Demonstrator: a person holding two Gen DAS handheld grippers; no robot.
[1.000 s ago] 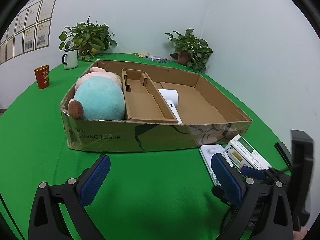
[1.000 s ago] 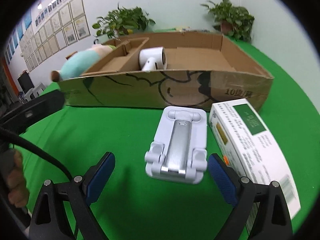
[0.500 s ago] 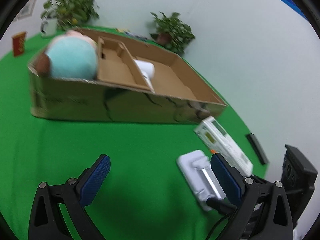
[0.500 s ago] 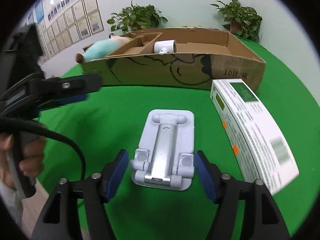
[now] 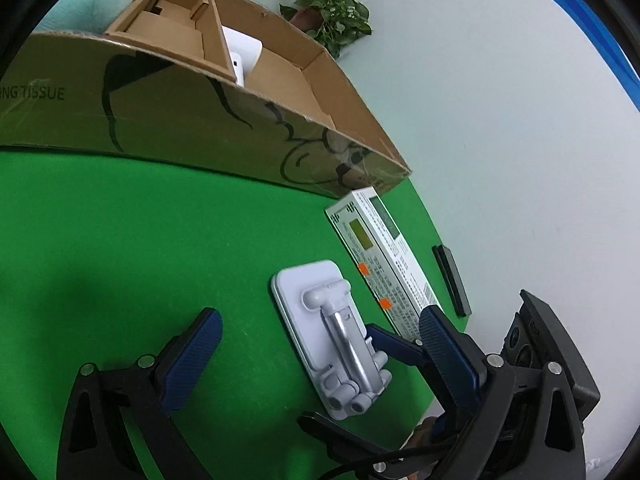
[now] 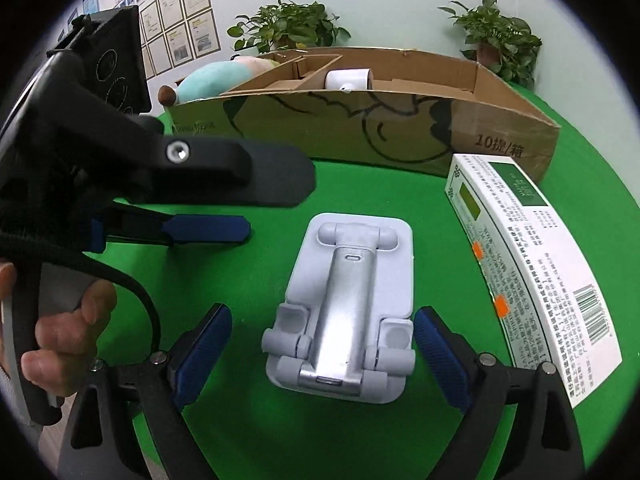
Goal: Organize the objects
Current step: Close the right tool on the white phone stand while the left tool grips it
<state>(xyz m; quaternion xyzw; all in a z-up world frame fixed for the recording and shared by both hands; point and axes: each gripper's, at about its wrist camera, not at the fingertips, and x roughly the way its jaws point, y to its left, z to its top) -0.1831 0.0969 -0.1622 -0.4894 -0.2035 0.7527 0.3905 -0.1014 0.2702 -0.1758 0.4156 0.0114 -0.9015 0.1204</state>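
Note:
A white folded phone stand (image 6: pixel 344 312) lies flat on the green table. My right gripper (image 6: pixel 322 336) is open, its blue pads on either side of the stand's near end, not touching it. The stand also shows in the left wrist view (image 5: pixel 332 336). My left gripper (image 5: pixel 320 344) is open and empty, hovering just left of the stand. A white and green carton (image 6: pixel 528 256) lies to the stand's right. Behind stands a cardboard box (image 6: pixel 360 124) holding a teal plush toy (image 6: pixel 216 80) and a white device (image 6: pixel 348 78).
A black flat bar (image 5: pixel 452 280) lies near the table's right edge by the wall. Potted plants (image 6: pixel 288 28) stand behind the box. Framed papers hang on the left wall. My left gripper's body (image 6: pixel 140 168) fills the left side of the right wrist view.
My left gripper has swung right and down toward the phone stand. My right gripper has closed in on the stand's near end, its pads now flanking it.

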